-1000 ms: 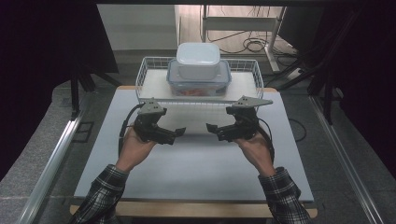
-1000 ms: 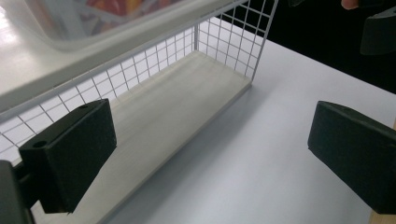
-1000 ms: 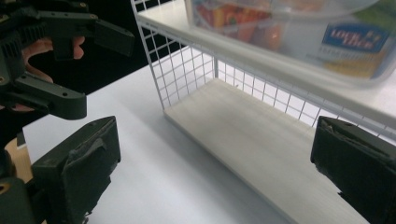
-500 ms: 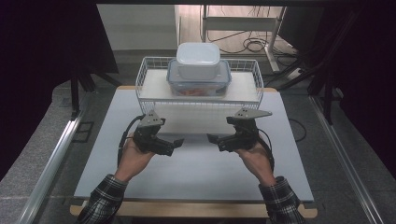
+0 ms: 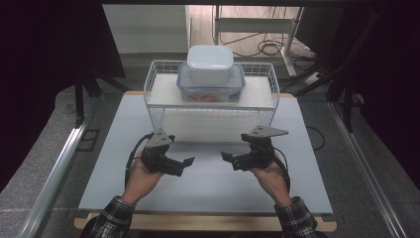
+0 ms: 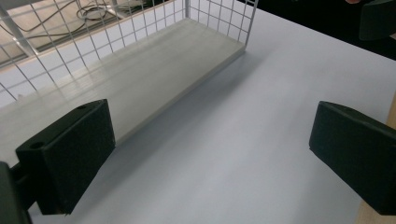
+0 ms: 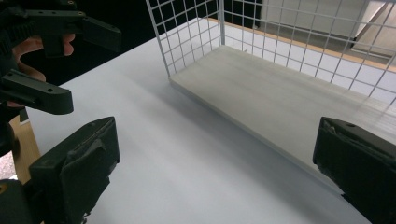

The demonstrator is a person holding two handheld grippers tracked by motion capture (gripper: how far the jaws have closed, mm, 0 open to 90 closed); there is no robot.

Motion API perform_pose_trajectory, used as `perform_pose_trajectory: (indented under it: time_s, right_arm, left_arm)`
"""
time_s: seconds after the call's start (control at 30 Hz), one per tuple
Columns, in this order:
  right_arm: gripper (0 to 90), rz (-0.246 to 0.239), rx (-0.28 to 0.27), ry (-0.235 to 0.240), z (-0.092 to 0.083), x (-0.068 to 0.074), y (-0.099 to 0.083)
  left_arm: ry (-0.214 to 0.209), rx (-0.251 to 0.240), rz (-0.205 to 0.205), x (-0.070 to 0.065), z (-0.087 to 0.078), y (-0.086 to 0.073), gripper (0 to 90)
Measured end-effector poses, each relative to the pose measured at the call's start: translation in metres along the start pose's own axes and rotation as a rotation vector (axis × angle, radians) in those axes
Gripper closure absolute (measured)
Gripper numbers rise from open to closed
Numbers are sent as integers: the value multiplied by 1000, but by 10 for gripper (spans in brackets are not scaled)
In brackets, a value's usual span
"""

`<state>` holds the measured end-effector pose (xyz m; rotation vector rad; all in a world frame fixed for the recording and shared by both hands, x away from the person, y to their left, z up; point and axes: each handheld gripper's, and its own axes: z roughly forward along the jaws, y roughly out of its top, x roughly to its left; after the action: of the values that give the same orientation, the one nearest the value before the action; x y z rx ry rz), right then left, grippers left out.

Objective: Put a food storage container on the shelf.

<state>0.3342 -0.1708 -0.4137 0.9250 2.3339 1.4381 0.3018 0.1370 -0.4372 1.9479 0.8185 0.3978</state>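
Both the left gripper and the right gripper hover spread wide and empty above the pale grey table top, jaws facing each other. Just beyond them stands a white wire shelf rack, its lower board bare. On its upper board sits a clear blue-rimmed plastic box, with a white lidded container on top; nothing lies between the grippers.

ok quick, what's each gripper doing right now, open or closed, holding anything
Left gripper: open, jaws wide apart, holding nothing, above the white table.
Right gripper: open, jaws wide apart, holding nothing, above the same table.

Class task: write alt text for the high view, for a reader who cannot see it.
Two hands hold the left gripper and right gripper, both open, facing each other above a pale grey table mat. Behind them a white wire rack carries a white lidded box stacked on a blue-rimmed clear container.
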Motion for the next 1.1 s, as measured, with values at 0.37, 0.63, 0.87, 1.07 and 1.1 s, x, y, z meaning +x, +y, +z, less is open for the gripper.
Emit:
perform_pose_trajectory:
  time_s: [0.37, 0.63, 0.87, 1.07, 1.1]
  right_arm:
    - [0, 7, 23, -13, -3, 2, -15]
    - [0, 16, 49, -35, -7, -1, -29]
    - [0, 24, 58, -48, -14, -4, -39]
    - [0, 35, 59, -61, -22, -6, -46]
    - [0, 36, 59, -62, -23, -7, -47]
  left_arm:
    - [3, 24, 12, -6, 3, -14, 3]
    - [12, 31, -15, -5, 1, -34, 2]
    - [26, 30, -33, -4, -4, -49, 1]
    - [39, 25, -43, -3, -11, -57, 1]
    - [40, 26, -44, -2, -11, -58, 1]
